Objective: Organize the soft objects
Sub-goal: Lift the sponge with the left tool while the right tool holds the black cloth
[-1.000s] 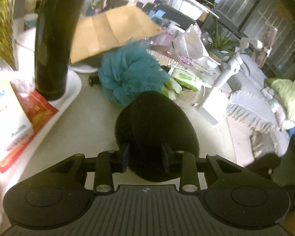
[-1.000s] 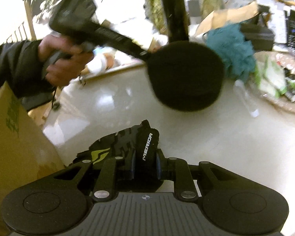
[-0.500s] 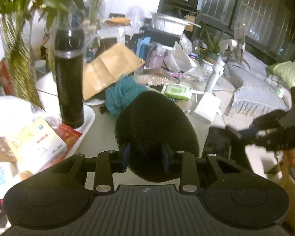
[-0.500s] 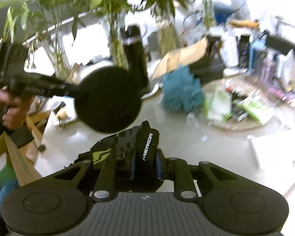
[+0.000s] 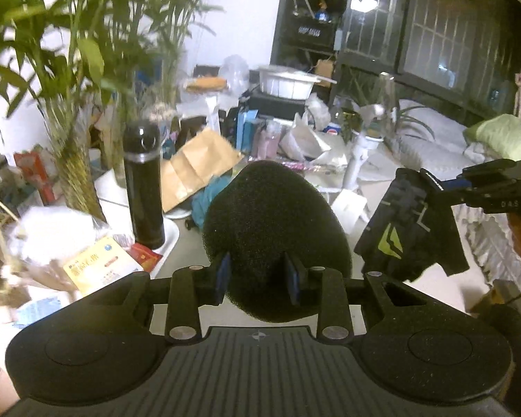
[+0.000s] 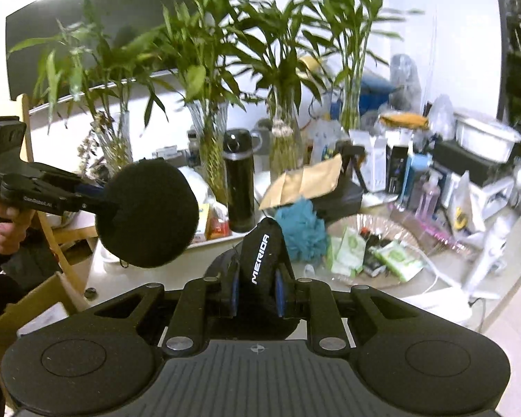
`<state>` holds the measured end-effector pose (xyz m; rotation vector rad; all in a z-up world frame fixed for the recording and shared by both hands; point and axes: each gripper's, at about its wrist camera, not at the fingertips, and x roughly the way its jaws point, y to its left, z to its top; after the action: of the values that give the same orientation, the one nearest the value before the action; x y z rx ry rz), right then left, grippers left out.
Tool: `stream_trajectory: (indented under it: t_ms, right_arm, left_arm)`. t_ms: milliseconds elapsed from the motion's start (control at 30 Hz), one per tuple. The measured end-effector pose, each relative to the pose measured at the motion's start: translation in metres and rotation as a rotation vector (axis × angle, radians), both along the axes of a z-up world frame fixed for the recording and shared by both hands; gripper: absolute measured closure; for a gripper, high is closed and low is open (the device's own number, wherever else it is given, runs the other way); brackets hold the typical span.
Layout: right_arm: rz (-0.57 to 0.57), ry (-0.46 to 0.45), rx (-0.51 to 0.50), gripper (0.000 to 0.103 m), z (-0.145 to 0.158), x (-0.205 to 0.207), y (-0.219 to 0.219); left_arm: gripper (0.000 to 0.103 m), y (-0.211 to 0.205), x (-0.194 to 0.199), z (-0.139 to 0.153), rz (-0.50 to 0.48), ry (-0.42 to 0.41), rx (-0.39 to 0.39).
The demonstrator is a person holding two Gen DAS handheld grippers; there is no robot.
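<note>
A black foam sponge [image 5: 274, 239] is clamped between the blue pads of the left hand-held gripper [image 5: 257, 276], whose jaws are narrowed onto its lower part; the sponge is held in the air above the cluttered surface [image 6: 382, 295]. A black glove marked MERIDA [image 6: 260, 260] is pinched in the right hand-held gripper [image 6: 257, 293], with the jaws pressed close on the fabric, also clear of the surface. A teal bath pouf [image 6: 300, 227] is seen lying on the surface beside a black flask [image 6: 239, 180].
</note>
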<state>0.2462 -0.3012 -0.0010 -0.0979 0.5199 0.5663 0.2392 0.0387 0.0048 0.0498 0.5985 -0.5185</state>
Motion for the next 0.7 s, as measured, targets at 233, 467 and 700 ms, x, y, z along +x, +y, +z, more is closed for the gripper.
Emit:
stream_trajectory:
  t_ms: [233, 467, 700]
  right_arm:
    - [0.029, -0.037, 0.02, 0.08, 0.027, -0.045, 0.0]
    - [0.082, -0.014, 0.092, 0.08, 0.031, -0.079, 0.007]
    - [0.184, 0.146, 0.273, 0.079, 0.005, -0.096, 0.016]
  left_arm:
    - [0.071, 0.0, -0.048, 0.034, -0.021, -0.041, 0.009]
    - [0.07, 0.011, -0.089, 0.057, -0.019, -0.075, -0.024]
    - [0.07, 0.02, -0.116, 0.061, -0.003, -0.062, -0.029]
